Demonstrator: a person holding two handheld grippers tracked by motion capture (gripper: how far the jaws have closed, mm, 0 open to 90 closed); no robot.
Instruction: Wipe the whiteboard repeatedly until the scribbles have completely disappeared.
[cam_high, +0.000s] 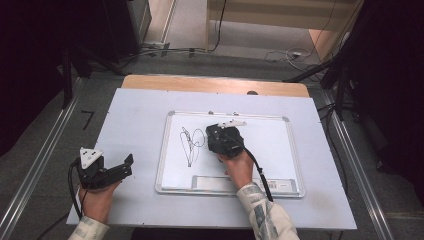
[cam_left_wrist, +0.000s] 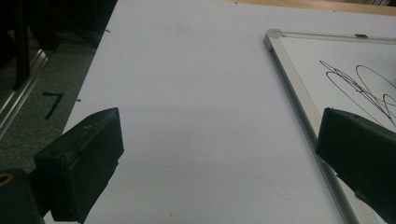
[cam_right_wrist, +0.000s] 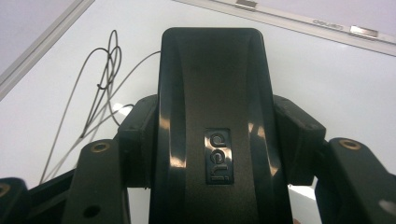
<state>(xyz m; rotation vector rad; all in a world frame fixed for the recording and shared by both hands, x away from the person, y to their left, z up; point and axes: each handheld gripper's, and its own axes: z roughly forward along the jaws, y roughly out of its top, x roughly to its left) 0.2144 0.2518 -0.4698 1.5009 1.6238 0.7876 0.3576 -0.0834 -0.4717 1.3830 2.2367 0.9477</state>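
Observation:
A whiteboard (cam_high: 272, 142) with a silver frame lies flat on the table, with a black scribble (cam_high: 191, 142) on its left half. My right gripper (cam_high: 221, 137) rests on the board just right of the scribble. In the right gripper view it (cam_right_wrist: 217, 128) is shut on a black eraser (cam_right_wrist: 212, 93) marked "deli", which points at the board's far edge, the scribble (cam_right_wrist: 100, 91) to its left. My left gripper (cam_high: 127, 166) lies on the table left of the board, open and holding nothing. Its jaws (cam_left_wrist: 219, 130) stand wide apart near the board's corner (cam_left_wrist: 273, 37).
A pale sheet (cam_high: 135, 125) covers the table, with a strip of bare wood (cam_high: 200, 82) at the far edge. A grey strip (cam_high: 212, 182) runs along the board's near edge. Metal rails (cam_high: 45, 160) flank the table, and cables (cam_high: 295, 54) lie on the floor beyond.

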